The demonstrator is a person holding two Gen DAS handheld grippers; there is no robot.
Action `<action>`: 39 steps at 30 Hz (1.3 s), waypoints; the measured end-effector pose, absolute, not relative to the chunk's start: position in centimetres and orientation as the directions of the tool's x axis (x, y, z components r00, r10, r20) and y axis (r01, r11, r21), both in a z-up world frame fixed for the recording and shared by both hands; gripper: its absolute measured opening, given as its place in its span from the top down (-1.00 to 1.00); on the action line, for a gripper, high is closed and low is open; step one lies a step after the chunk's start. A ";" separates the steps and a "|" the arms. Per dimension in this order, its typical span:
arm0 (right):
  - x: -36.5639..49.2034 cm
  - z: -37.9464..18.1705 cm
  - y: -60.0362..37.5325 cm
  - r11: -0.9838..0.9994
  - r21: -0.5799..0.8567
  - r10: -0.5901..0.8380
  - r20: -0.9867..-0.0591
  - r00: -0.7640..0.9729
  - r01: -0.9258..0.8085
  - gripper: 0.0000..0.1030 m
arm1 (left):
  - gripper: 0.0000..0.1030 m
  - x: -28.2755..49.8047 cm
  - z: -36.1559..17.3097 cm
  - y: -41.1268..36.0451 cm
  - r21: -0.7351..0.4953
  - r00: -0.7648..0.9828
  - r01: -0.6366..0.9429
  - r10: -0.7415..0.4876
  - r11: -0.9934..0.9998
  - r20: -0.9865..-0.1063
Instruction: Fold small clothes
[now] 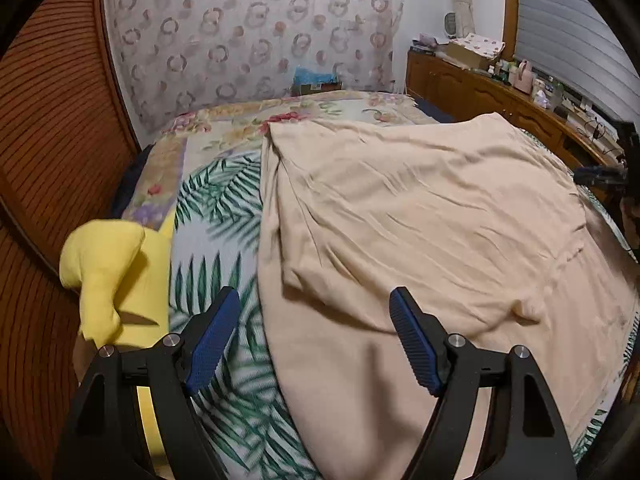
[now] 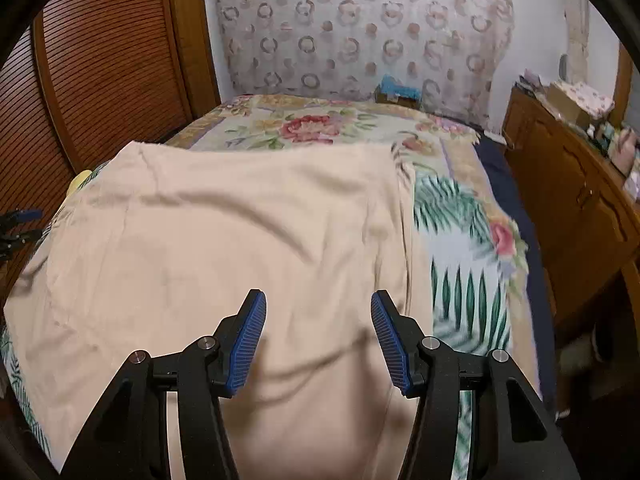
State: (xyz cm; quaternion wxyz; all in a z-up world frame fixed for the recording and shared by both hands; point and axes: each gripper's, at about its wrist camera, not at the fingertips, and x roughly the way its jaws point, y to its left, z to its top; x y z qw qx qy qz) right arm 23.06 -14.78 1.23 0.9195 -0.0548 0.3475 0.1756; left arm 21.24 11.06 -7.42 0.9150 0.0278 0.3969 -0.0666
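Note:
A beige garment (image 1: 420, 220) lies spread on the floral bedspread (image 1: 216, 208), its left part folded over into a flap. My left gripper (image 1: 316, 300) is open and empty, just above the garment's near left edge. The garment fills the right wrist view (image 2: 224, 232), slightly wrinkled. My right gripper (image 2: 318, 300) is open and empty above the garment's near right part. A yellow cloth (image 1: 108, 272) lies bunched at the bed's left edge. The right gripper shows at the far right of the left wrist view (image 1: 600, 176); the left gripper shows at the far left of the right wrist view (image 2: 20, 220).
A wooden slatted wardrobe (image 1: 48, 128) stands left of the bed. A wooden dresser (image 1: 500, 96) with boxes and bottles stands on the right. A patterned cloth (image 1: 248, 32) covers the far wall. A blue box (image 1: 314, 78) sits at the bed's head.

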 end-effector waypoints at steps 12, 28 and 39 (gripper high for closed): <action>24.2 1.0 -15.1 0.947 0.018 0.238 -0.710 0.663 -0.320 -0.10 | -0.50 21.8 -7.9 9.6 -0.040 0.651 0.168 -0.141 0.985 -0.746; 26.1 -0.6 -14.3 0.951 -0.031 0.204 -0.680 0.704 -0.307 -0.10 | -0.18 26.8 -9.1 10.7 -0.072 0.577 0.082 -0.107 0.994 -0.810; 25.5 -0.9 -14.7 0.951 -0.036 0.203 -0.677 0.708 -0.308 -0.10 | 0.48 25.7 -8.7 10.0 -0.082 0.603 0.104 -0.128 0.991 -0.787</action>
